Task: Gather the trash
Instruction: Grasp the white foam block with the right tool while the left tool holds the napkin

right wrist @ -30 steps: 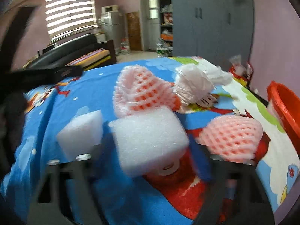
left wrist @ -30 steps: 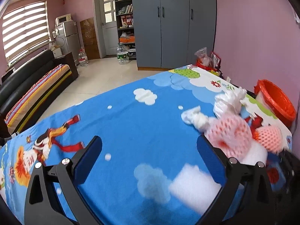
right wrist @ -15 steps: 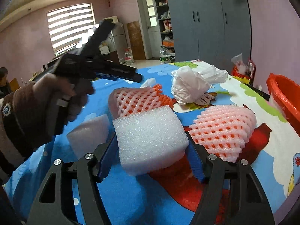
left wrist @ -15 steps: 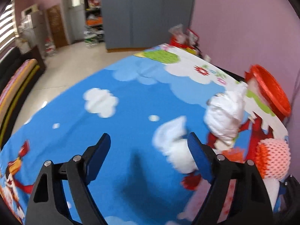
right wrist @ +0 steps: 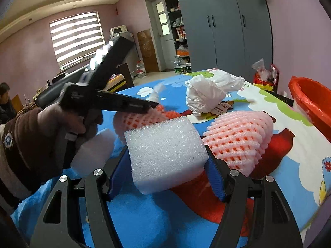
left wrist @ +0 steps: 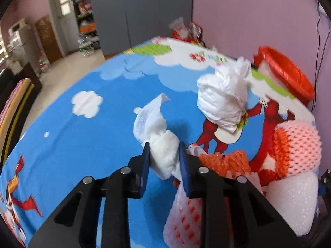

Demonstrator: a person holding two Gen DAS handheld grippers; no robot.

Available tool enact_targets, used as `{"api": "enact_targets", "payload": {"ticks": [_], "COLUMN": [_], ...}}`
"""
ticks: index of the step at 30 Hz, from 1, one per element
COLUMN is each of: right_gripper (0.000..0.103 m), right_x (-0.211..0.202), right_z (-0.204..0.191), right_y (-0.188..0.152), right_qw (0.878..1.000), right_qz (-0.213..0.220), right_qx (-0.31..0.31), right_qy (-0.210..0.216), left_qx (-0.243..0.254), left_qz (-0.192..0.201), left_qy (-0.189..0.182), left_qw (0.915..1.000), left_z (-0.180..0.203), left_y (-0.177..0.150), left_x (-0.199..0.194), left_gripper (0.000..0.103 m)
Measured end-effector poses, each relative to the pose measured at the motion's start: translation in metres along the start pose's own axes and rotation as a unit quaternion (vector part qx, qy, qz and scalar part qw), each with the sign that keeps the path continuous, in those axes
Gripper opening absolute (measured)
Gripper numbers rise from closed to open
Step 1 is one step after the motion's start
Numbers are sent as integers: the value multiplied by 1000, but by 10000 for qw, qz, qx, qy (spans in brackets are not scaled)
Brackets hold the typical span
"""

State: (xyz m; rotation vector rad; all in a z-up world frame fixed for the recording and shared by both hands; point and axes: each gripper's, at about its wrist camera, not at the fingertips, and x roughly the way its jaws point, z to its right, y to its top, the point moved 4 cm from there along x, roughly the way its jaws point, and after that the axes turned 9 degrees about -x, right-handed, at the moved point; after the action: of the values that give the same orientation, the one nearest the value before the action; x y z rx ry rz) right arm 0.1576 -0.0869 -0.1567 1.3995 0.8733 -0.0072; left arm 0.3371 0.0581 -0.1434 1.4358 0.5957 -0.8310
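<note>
My left gripper (left wrist: pixel 163 155) is shut on a crumpled white tissue (left wrist: pixel 159 128) on the blue cartoon tablecloth (left wrist: pixel 93 144). My right gripper (right wrist: pixel 165 161) is shut on a white foam block (right wrist: pixel 165 153), which also shows in the left wrist view (left wrist: pixel 293 198). A balled white plastic bag (left wrist: pixel 223 99) lies beyond the tissue. Pink foam fruit nets lie close by: one to the right (right wrist: pixel 238 136) and one under the left gripper (left wrist: pixel 184 212). A red-lined trash bin (left wrist: pixel 285 74) stands past the table's right edge.
A second white foam piece (right wrist: pixel 93 155) lies left of the held block. The left gripper and the gloved hand (right wrist: pixel 41 136) cross the right wrist view. Red snack bags (right wrist: pixel 264 76) sit at the table's far corner. Grey wardrobes (right wrist: pixel 227 26) stand behind.
My left gripper moved right and forward to the white tissue and closed on it. My right gripper stayed shut on the foam block and lifted it slightly.
</note>
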Motion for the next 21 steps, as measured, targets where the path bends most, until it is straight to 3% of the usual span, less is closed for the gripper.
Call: {"api": "enact_targets", "payload": {"ticks": [5, 15, 21], "right_gripper": [66, 66, 66], "right_x": [-16, -48, -67], "right_z": [-5, -18, -23], "right_y": [3, 8, 13], "right_qw": [9998, 9989, 9980], "right_qz": [146, 369, 518], "right_qx": [-87, -234, -265], "right_qy": [-58, -172, -263], "left_qx": [-92, -272, -408], "left_qz": [608, 1418, 1938], "left_qy": [250, 271, 168], "left_qw": [9978, 9891, 9801], "left_z": [-1, 0, 3], "left_y": [-11, -34, -24], "left_x": [-45, -127, -169], "left_gripper": [26, 26, 26]}}
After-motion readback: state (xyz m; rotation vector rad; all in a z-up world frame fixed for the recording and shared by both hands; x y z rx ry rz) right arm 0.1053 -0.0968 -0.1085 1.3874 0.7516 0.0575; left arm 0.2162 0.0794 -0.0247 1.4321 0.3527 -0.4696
